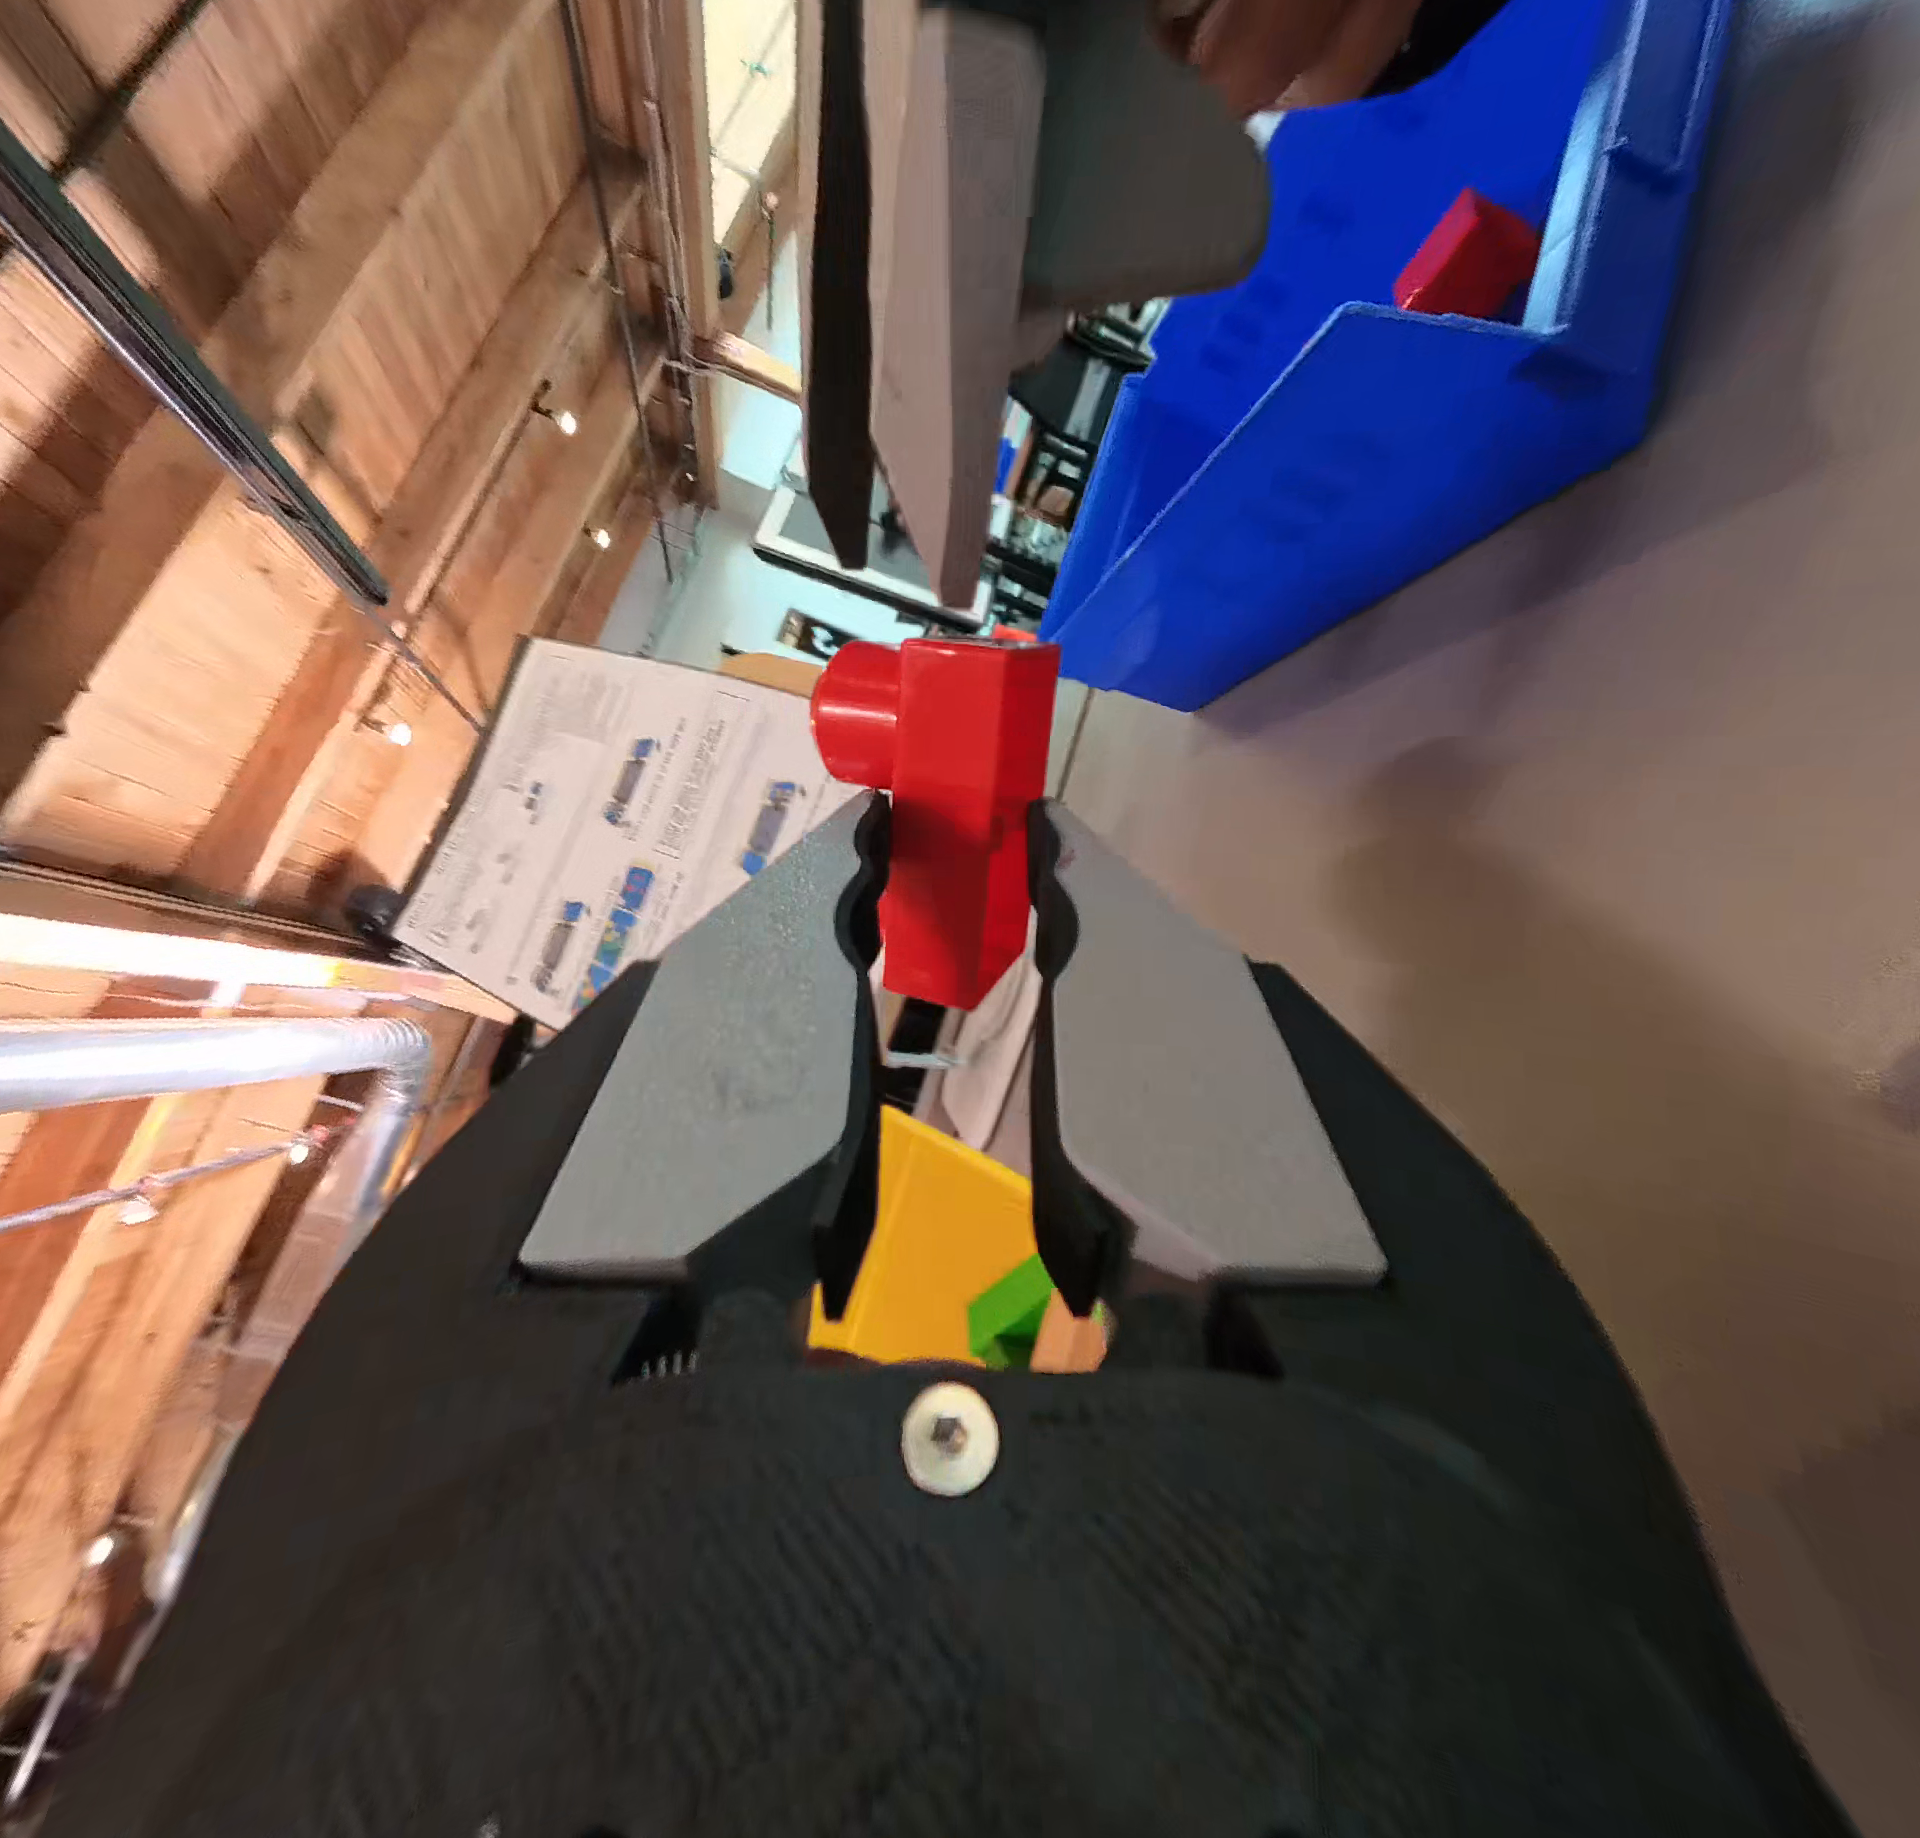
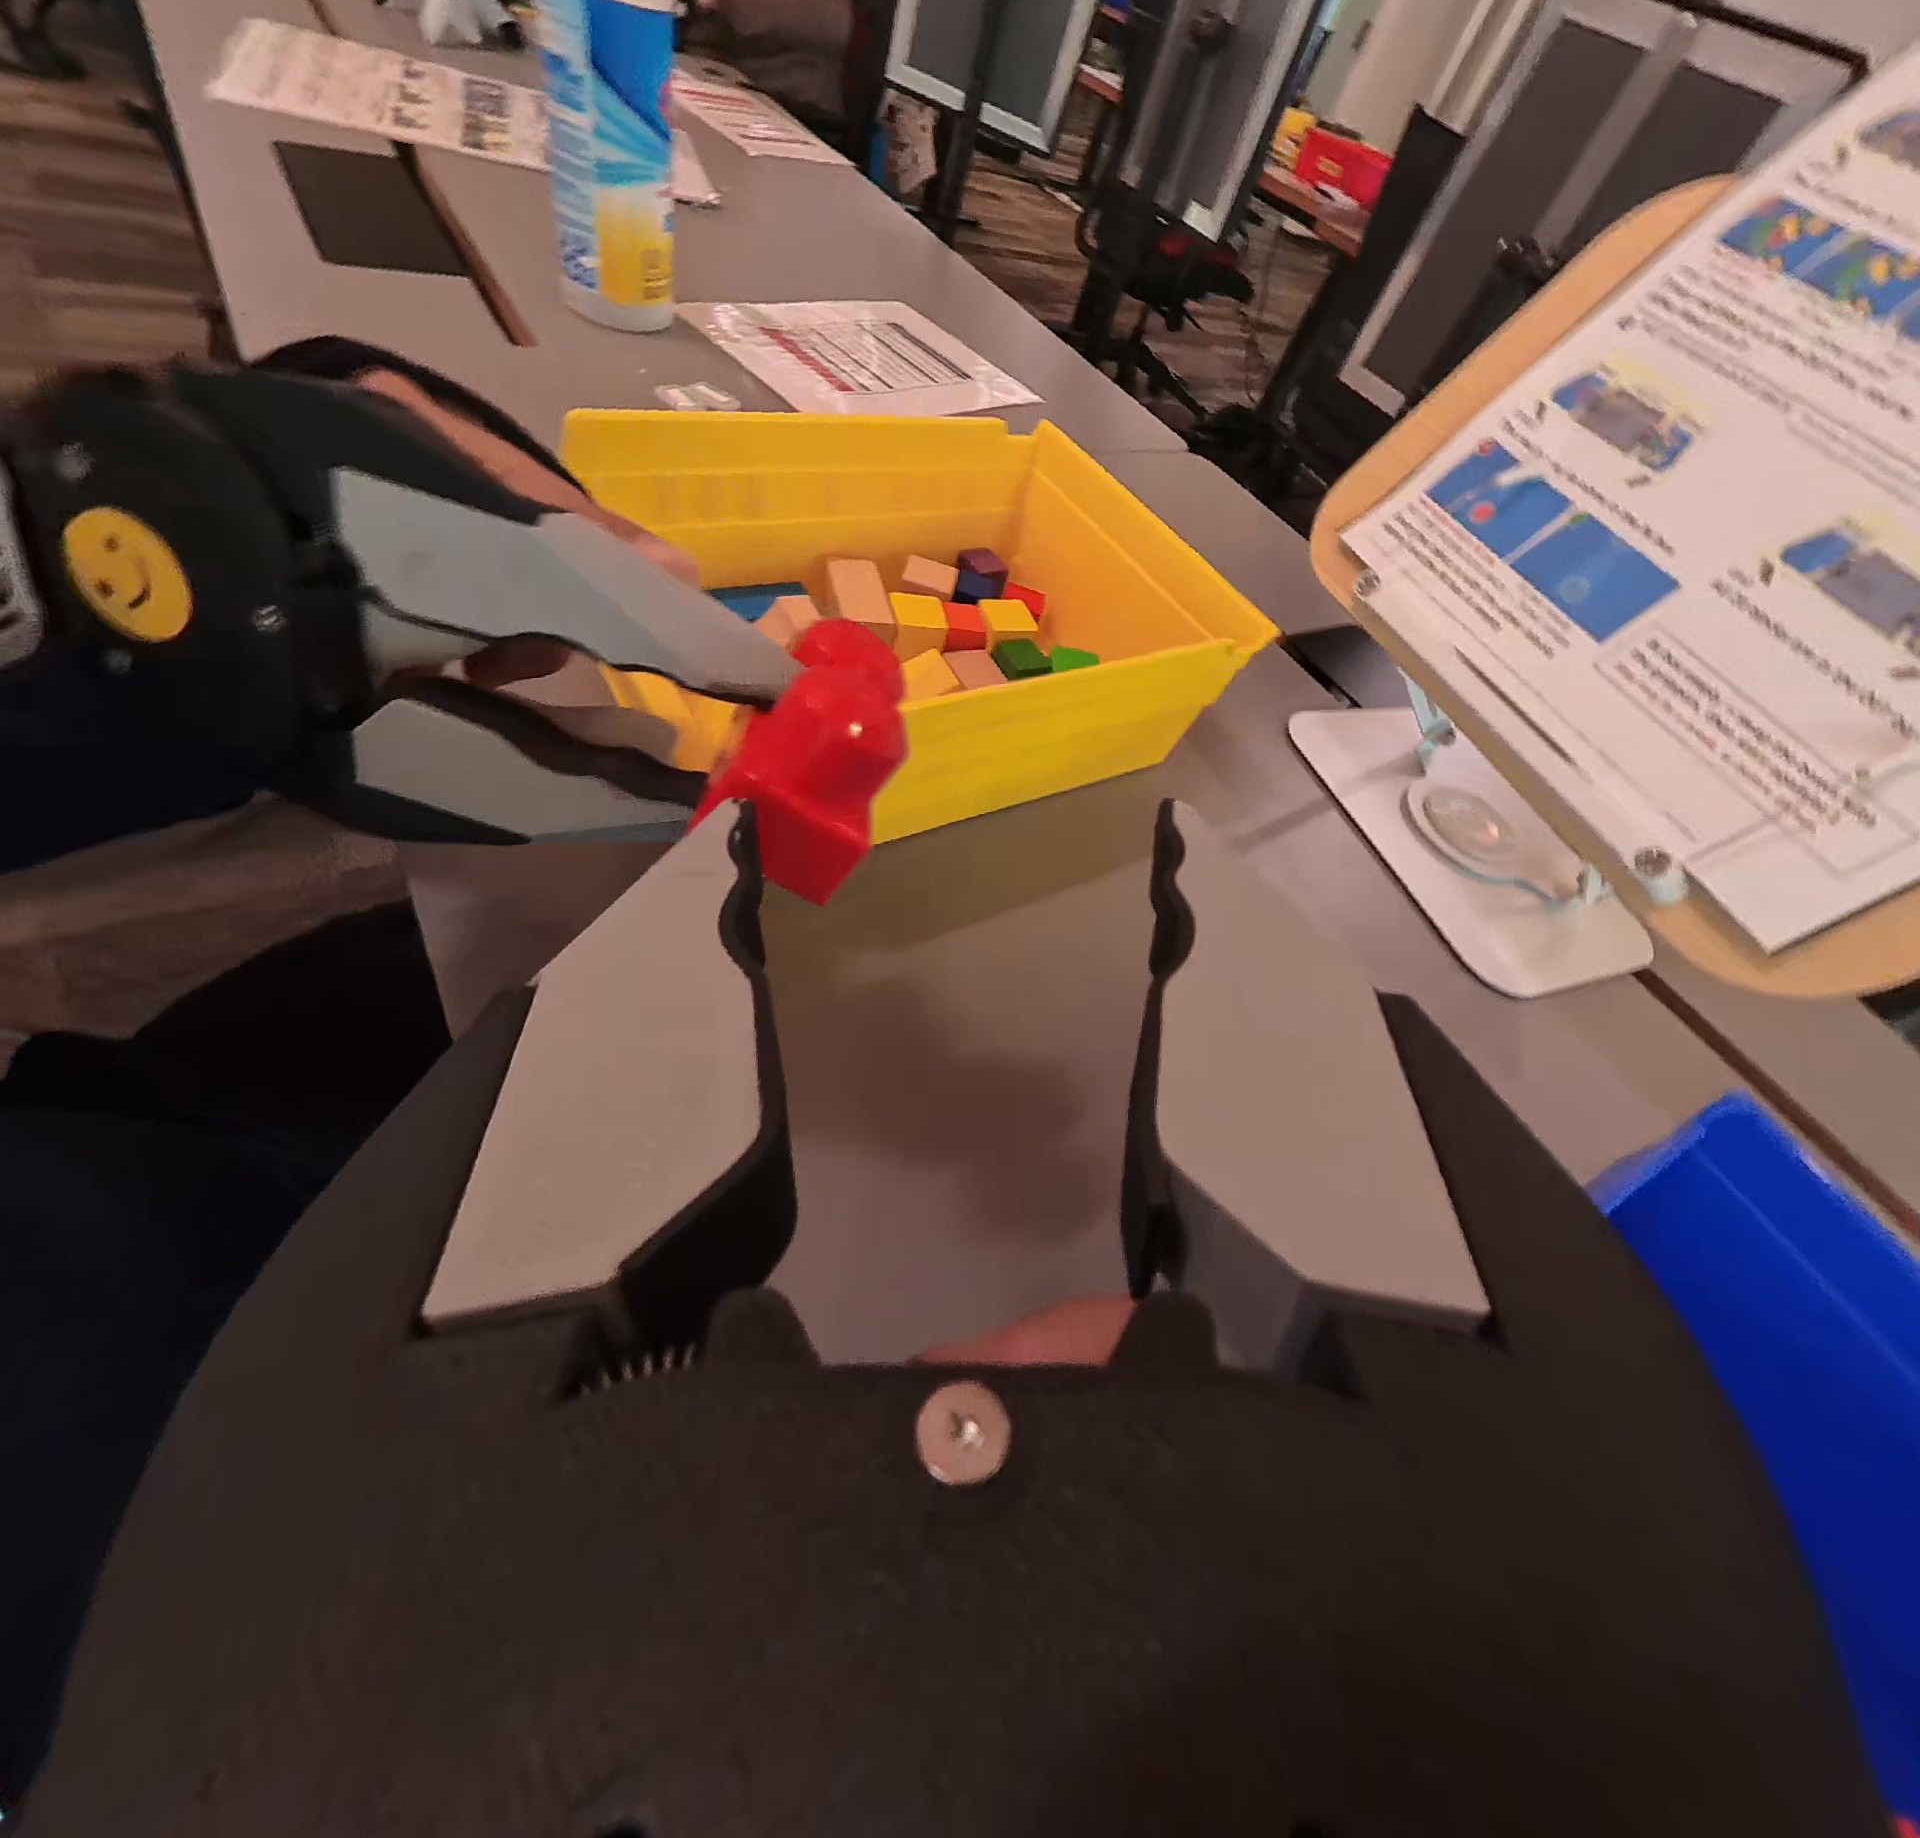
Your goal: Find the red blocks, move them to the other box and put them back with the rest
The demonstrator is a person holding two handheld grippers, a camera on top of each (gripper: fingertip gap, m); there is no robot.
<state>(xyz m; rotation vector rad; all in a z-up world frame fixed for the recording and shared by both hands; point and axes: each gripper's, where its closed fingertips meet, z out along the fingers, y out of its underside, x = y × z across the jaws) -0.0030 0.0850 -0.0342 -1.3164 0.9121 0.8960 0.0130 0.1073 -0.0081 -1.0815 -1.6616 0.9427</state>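
Note:
My left gripper (image 1: 954, 812) is shut on a red block (image 1: 940, 801) with a round knob, held in the air and rolled on its side. The right wrist view shows that gripper (image 2: 727, 749) holding the red block (image 2: 821, 760) in front of the yellow box (image 2: 1039, 760), which holds several coloured and plain wooden blocks (image 2: 935, 614). The blue box (image 1: 1351, 438) lies ahead of the left gripper with one red block (image 1: 1465, 256) inside; its corner shows in the right wrist view (image 2: 1787, 1321). My right gripper (image 2: 951, 822) is open and empty above the grey table (image 2: 966, 1061).
A tilted board with an instruction sheet (image 2: 1704, 583) stands on a white base (image 2: 1475, 853) at the right. A wipes canister (image 2: 608, 126) and papers (image 2: 862, 354) lie beyond the yellow box. A person's hand (image 2: 540, 656) holds the left gripper. The table edge runs along the left.

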